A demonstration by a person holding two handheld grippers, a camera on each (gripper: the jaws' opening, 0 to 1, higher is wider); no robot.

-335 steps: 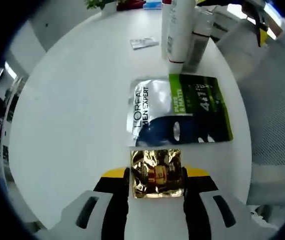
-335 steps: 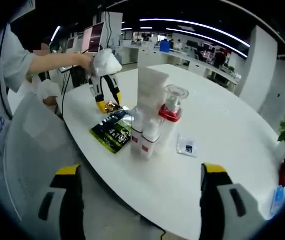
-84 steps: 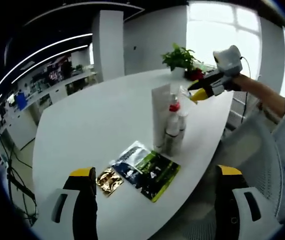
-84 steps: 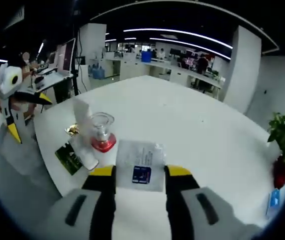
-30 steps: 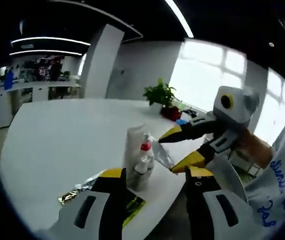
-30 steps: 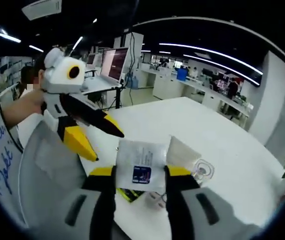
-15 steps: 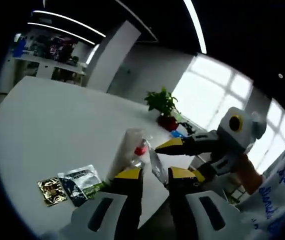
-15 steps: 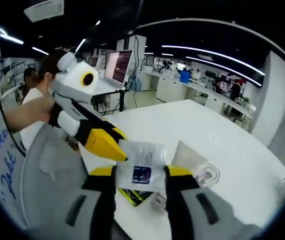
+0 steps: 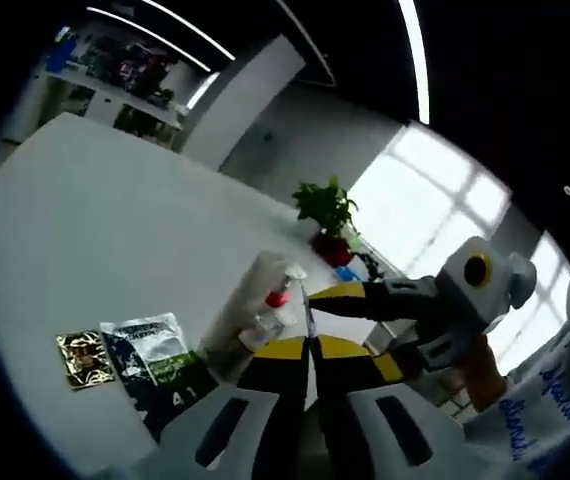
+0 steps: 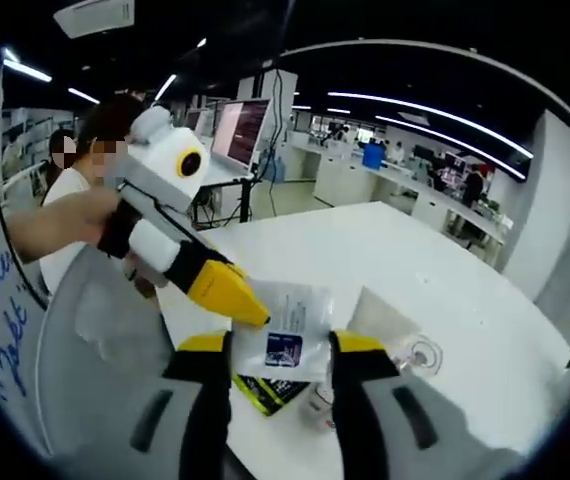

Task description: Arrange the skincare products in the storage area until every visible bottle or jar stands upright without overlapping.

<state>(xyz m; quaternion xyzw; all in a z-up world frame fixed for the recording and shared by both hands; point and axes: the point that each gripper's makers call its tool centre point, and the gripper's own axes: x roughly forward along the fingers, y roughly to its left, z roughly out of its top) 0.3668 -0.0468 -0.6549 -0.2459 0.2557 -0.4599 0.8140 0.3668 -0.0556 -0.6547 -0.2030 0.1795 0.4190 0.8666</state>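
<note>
The right tongs (image 10: 280, 345) gripped a small white sachet (image 10: 283, 335) above the white desk (image 10: 365, 250). The left tongs (image 9: 312, 348) were pinched together on that sachet's edge, over the upright bottles (image 9: 265, 310) and flat packets (image 9: 150, 350).

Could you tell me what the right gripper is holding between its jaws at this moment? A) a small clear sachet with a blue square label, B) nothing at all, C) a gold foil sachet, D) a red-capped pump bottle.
A: in the right gripper view, the right gripper is shut on the clear sachet, whose blue square label sits between the yellow-tipped jaws.
</note>
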